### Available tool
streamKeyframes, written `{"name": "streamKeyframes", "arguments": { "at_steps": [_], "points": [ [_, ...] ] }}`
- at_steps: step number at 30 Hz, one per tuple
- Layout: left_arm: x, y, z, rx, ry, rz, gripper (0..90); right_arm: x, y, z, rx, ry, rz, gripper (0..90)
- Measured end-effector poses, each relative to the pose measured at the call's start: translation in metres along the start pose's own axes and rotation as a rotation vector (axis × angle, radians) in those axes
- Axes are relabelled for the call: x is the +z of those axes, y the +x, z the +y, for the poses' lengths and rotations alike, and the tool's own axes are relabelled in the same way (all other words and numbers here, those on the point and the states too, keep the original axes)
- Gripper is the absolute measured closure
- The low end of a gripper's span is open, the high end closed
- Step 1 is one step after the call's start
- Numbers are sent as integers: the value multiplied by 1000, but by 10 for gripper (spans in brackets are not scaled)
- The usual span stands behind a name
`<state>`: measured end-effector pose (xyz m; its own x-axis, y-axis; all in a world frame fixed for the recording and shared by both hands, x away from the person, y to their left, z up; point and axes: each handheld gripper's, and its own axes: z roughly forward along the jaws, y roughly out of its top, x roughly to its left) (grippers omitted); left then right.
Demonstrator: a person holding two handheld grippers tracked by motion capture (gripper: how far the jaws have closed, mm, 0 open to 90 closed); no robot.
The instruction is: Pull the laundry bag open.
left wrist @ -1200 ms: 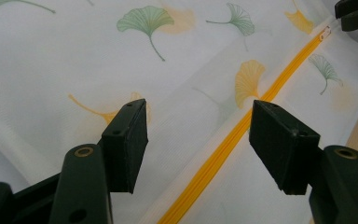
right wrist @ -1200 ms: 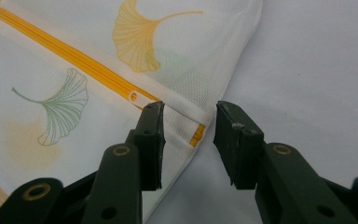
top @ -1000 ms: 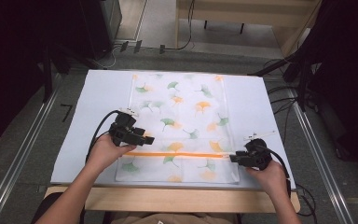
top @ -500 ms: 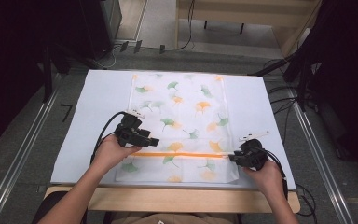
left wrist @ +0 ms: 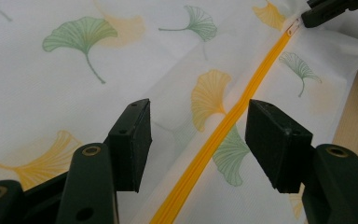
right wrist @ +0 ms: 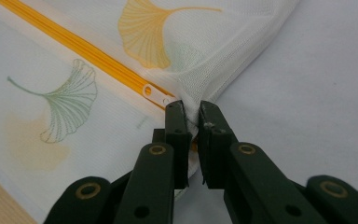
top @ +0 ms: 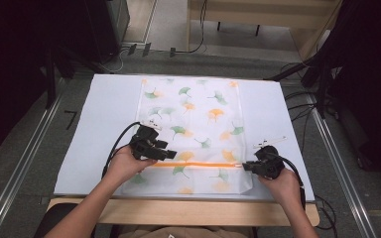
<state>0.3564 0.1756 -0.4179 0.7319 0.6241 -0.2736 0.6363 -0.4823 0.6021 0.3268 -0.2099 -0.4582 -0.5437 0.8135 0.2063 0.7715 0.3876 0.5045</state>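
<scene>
With my right gripper [right wrist: 192, 109] just closed on the mesh bag's [top: 198, 114] end beside the zipper pull [right wrist: 154, 94], seemingly gripping fabric, I'd lower my left gripper's [left wrist: 198, 140] apart fingers [left wrist: 133, 140] astride the yellow zipper [left wrist: 223, 126].

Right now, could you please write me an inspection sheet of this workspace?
Surface: white table top, wooden front edge.
Job's things: white mesh bag with leaf print, lying flat; orange zipper across it near the front.
Clutter: nothing seen.
Grippers: left gripper open, jaws either side of the zipper; right gripper has just been closing, pinching the bag's edge beside the zipper pull.
Cables: black cable trails from left gripper.
Surroundings: grey floor, metal rails, more cables.
</scene>
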Motion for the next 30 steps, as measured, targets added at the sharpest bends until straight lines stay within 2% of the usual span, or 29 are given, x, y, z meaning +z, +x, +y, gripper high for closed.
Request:
{"name": "streamKeyframes", "arguments": {
  "at_steps": [5, 9, 11, 16, 17, 20, 21, 25, 30],
  "points": [
    [6, -6, 2, 15, -4, -10, 425, -7, 2, 3, -12, -33, 14, 850],
    [12, -17, 3, 68, -3, -17, 486, -12, 2, 5, -16, -56, 25, 850],
    [16, -20, 4, 76, -1, -38, 514, -13, 2, 5, -15, -59, 27, 849],
    [24, -28, 8, 90, -8, -51, 549, -18, 3, 6, -21, -84, 39, 850],
    [25, -29, 9, 98, 2, -50, 549, -19, 3, 7, -25, -87, 37, 849],
    [30, -35, 12, 109, -15, -46, 548, -22, 3, 7, -23, -97, 45, 849],
    [31, -37, 14, 113, -2, -39, 546, -22, 4, 7, -26, -104, 47, 849],
    [37, -45, 21, 117, 5, -60, 575, -25, 6, 8, -39, -107, 39, 848],
    [50, -52, 26, 103, 17, -102, 574, -25, 6, 9, -34, -108, 46, 847]
  ]
}}
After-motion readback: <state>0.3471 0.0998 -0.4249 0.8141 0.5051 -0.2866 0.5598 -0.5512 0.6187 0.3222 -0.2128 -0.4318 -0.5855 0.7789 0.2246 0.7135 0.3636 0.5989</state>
